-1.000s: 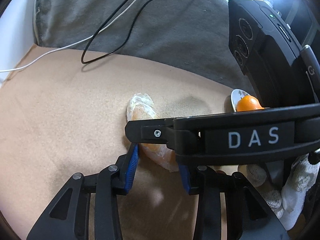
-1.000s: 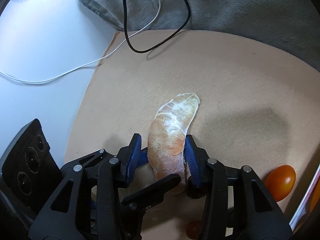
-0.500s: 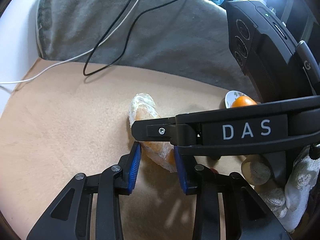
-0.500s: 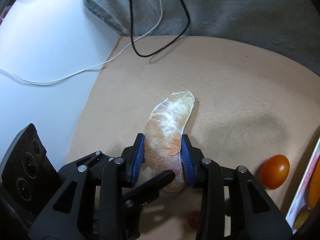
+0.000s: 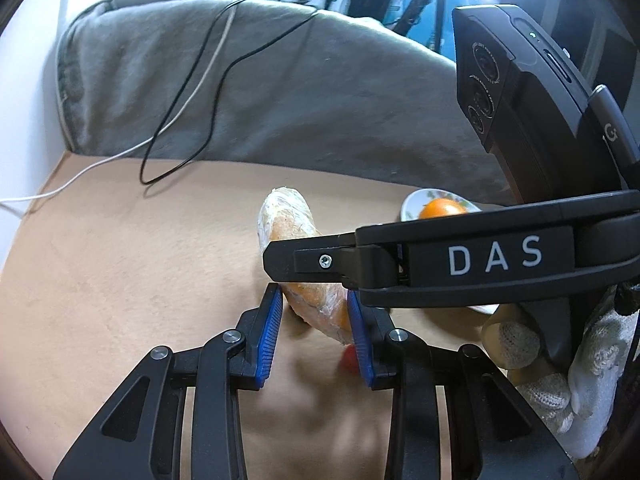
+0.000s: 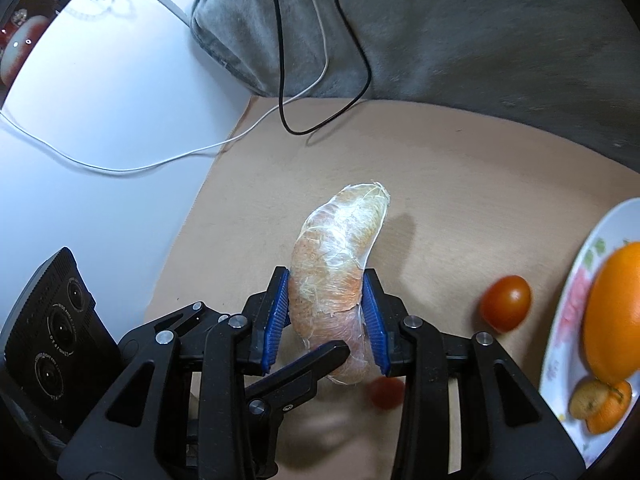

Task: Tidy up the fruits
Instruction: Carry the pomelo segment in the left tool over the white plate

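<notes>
A large peeled citrus segment (image 6: 338, 264), orange under white membrane, is held lifted above the tan mat. My right gripper (image 6: 326, 304) is shut on its near half. My left gripper (image 5: 314, 320) also closes its blue pads (image 5: 270, 332) against the same segment (image 5: 294, 236); the right gripper's black body crosses in front. A flowered plate (image 6: 568, 304) at the right holds an orange (image 6: 614, 312) and a peel piece (image 6: 600, 404). A small tomato (image 6: 506, 302) lies on the mat beside the plate; another red one (image 6: 386, 392) lies under my fingers.
A grey blanket (image 6: 460, 32) lies along the far edge of the tan mat (image 6: 460, 184), with a black cable (image 6: 316, 92) and a white cable (image 6: 168, 160) trailing over it. A white table surface (image 6: 100, 120) lies to the left. A gloved hand (image 5: 560, 356) holds the right gripper.
Both grippers have closed tighter on the segment and raised it off the mat. The view has shifted right, so the plate with the orange has come into the right wrist view.
</notes>
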The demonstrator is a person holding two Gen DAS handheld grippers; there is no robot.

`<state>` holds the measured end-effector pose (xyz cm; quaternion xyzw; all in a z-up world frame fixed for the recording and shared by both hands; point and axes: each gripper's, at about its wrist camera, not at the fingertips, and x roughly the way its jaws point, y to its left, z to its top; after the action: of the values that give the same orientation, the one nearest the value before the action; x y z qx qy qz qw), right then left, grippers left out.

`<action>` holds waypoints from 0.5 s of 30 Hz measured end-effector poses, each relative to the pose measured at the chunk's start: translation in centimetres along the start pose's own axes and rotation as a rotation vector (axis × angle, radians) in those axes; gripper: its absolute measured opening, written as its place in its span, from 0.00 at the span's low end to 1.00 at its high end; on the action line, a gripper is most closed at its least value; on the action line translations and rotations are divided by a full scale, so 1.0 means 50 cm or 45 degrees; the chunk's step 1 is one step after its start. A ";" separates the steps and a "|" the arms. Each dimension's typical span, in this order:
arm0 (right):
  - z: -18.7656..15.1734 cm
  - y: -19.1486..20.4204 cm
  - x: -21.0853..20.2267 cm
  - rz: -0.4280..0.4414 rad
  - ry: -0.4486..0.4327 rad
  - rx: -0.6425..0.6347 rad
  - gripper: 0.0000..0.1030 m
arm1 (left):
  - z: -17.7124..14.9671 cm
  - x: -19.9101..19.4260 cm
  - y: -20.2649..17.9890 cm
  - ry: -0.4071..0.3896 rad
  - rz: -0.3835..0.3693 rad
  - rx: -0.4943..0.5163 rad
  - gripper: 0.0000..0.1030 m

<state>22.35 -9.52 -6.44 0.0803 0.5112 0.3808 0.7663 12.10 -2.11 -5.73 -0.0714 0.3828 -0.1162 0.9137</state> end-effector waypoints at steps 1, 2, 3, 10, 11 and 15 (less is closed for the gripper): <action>-0.002 -0.002 -0.009 -0.002 -0.008 0.002 0.37 | 0.001 -0.003 -0.010 -0.005 -0.005 0.009 0.31; -0.005 -0.005 -0.019 -0.002 -0.017 0.003 0.37 | 0.003 -0.004 -0.015 -0.008 -0.010 0.016 0.31; -0.009 -0.009 -0.032 -0.004 -0.027 0.006 0.37 | 0.005 -0.002 -0.021 -0.010 -0.014 0.022 0.31; -0.029 -0.035 -0.091 -0.024 -0.077 0.024 0.37 | 0.010 -0.003 -0.076 -0.022 -0.054 0.071 0.31; -0.033 -0.041 -0.100 -0.028 -0.083 0.028 0.37 | 0.010 -0.002 -0.085 -0.022 -0.060 0.079 0.31; -0.047 -0.063 -0.130 -0.038 -0.105 0.050 0.37 | 0.014 0.014 -0.116 -0.018 -0.083 0.102 0.31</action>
<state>20.74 -16.67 -4.45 0.1033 0.4877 0.3557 0.7905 12.14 -7.86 -4.44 -0.0480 0.3688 -0.1605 0.9143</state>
